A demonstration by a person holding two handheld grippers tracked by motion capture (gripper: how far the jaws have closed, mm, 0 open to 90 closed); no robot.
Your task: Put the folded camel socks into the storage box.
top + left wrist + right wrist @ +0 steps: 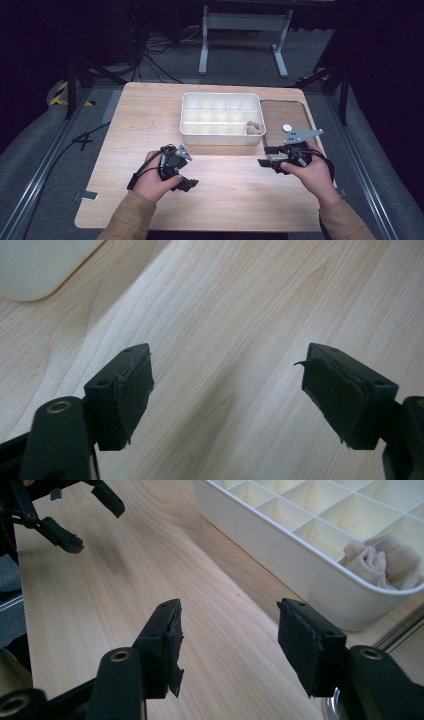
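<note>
Two grippers, one per hand, both near side of the white divided tray [185,131]. Left gripper [186,183]: held low over the table [150,115], near the tray's front-left corner, jaws spread wide, nothing between the pads, bare wood beneath. Right gripper [266,156]: just off the tray's front-right corner, aimed leftward along the tray's front wall, jaws released and gaping, nothing grasped; grey three-cornered plate on top, cable trailing past the wrist. Forearms in tan sleeves, entering from the near table edge.

Tray: two rows of compartments. Contents: one crumpled beige cloth [254,128], in the front-row compartment at the tray's right end, close to the right gripper but apart from it.

Surroundings: dark mat [285,112] touching the tray's right side; small white disc [287,127] on that mat, behind the right gripper. No object between either gripper and the tray.
</note>
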